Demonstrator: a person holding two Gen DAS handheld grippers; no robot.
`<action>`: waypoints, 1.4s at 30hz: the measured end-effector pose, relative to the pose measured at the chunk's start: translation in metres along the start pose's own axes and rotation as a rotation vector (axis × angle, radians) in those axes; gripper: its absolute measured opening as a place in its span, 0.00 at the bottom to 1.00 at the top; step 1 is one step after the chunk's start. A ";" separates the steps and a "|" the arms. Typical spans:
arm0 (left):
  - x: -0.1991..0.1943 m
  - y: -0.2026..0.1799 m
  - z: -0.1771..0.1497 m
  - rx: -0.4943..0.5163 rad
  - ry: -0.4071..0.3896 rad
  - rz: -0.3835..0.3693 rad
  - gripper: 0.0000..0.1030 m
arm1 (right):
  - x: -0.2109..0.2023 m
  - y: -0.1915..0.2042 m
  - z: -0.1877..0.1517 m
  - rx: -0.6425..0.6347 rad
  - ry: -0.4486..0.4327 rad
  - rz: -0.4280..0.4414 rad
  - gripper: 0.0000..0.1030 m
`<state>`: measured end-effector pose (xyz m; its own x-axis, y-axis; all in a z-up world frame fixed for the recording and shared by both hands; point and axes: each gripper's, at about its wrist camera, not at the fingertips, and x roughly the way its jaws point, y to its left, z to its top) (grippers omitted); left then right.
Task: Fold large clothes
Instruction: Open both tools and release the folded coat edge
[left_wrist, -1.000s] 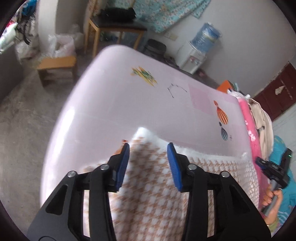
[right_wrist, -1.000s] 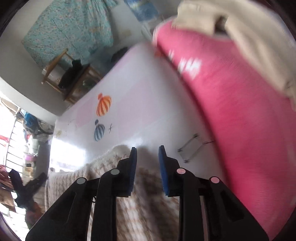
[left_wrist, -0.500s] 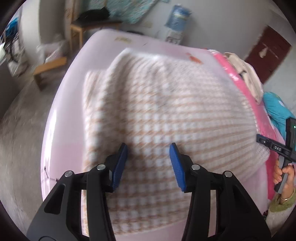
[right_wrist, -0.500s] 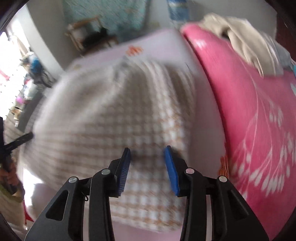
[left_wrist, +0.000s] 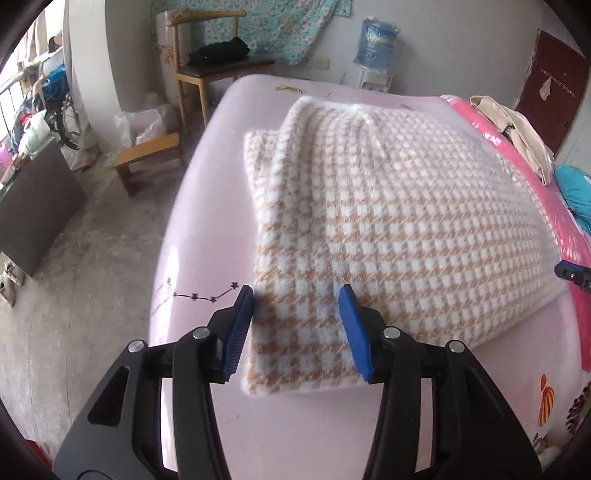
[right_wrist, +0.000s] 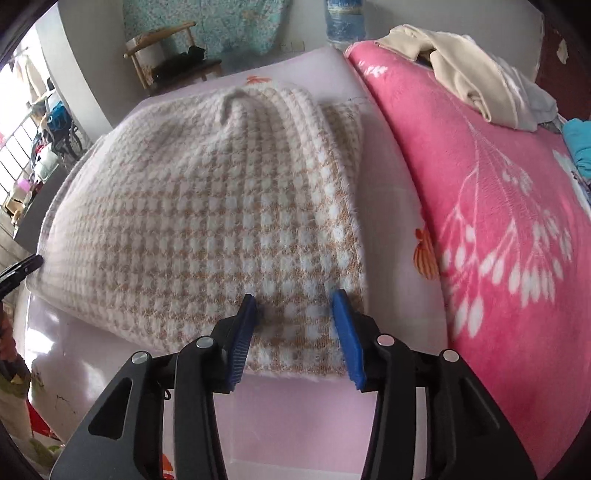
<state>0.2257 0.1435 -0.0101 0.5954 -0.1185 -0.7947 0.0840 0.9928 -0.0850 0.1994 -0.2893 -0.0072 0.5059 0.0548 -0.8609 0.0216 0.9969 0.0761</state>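
Sweater (left_wrist: 388, 221) lies folded over once on the bed (left_wrist: 207, 236); both claws, left (left_wrist: 297, 328) and right (right_wrist: 295, 330), have just been opening and stand spread above its near corners, gripping nothing. Further folds probably remain.

Bare sheet (left_wrist: 207, 206) left, pink blanket (right_wrist: 498, 221) right

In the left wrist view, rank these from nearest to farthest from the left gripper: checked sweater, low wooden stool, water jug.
From the left gripper:
1. Checked sweater, under the fingertips.
2. Low wooden stool, left, on the floor.
3. Water jug, by the back wall.
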 end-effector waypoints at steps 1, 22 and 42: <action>-0.010 0.000 0.002 -0.002 -0.028 -0.006 0.45 | -0.008 0.005 0.002 -0.011 -0.021 -0.002 0.42; 0.011 -0.123 -0.006 0.163 -0.074 -0.062 0.57 | 0.000 0.132 0.004 -0.162 -0.096 0.153 0.62; 0.011 -0.123 0.012 0.164 -0.079 -0.025 0.70 | 0.011 0.137 0.007 -0.204 -0.089 0.146 0.68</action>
<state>0.2316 0.0195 -0.0006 0.6516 -0.1502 -0.7435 0.2245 0.9745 -0.0001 0.2138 -0.1530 -0.0024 0.5651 0.2024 -0.7998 -0.2268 0.9702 0.0853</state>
